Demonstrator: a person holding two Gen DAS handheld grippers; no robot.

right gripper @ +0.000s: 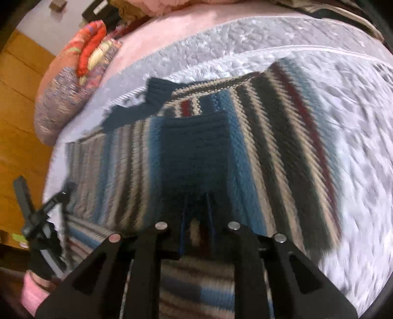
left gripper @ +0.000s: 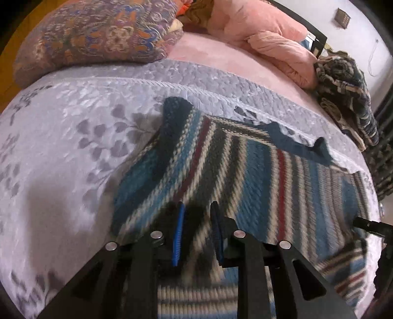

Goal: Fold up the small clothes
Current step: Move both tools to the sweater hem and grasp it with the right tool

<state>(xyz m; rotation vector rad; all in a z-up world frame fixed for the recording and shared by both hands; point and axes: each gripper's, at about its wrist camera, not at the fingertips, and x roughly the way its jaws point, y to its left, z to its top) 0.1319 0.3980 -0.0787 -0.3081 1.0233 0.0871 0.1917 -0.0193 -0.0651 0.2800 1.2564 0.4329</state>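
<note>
On the lilac floral bedspread [left gripper: 61,137], striped knit sweater [left gripper: 245,166] lies spread flat, dark teal collar [left gripper: 297,142] at its far edge, one sleeve with dark teal cuff [left gripper: 175,110] angled up toward the paisley pillow [left gripper: 93,36].

Left gripper [left gripper: 197,233]: blue-padded fingers [left gripper: 180,220] slightly parted, a fold of the sweater's near hem bunched between them. Looks pinched, but blur hides the contact, so can't tell for sure. Right wrist view shows this gripper at the sweater's left edge, held by a gloved hand [right gripper: 40,260] with pink sleeve [right gripper: 32,292].

Right gripper [right gripper: 196,213]: fingers close together, narrow gap, striped knit visible in that gap at the near hem. Heavy motion blur; grip on fabric not confirmable. Its tip [left gripper: 368,224] shows at the sweater's right edge in the left wrist view.

Beyond the sweater: pink sheet [left gripper: 221,63], then a rumpled pink blanket [left gripper: 270,32]. Right of the sweater, a dark patterned garment [left gripper: 343,98] sits bunched at the bedspread's edge. Red-and-yellow quilted bundle [right gripper: 91,51] sits by the pillow. Wooden floor [right gripper: 17,122] past the bedspread's left side.

Containers: none identifiable. Writing or labels: small object on the wall [left gripper: 342,17], nothing legible.
</note>
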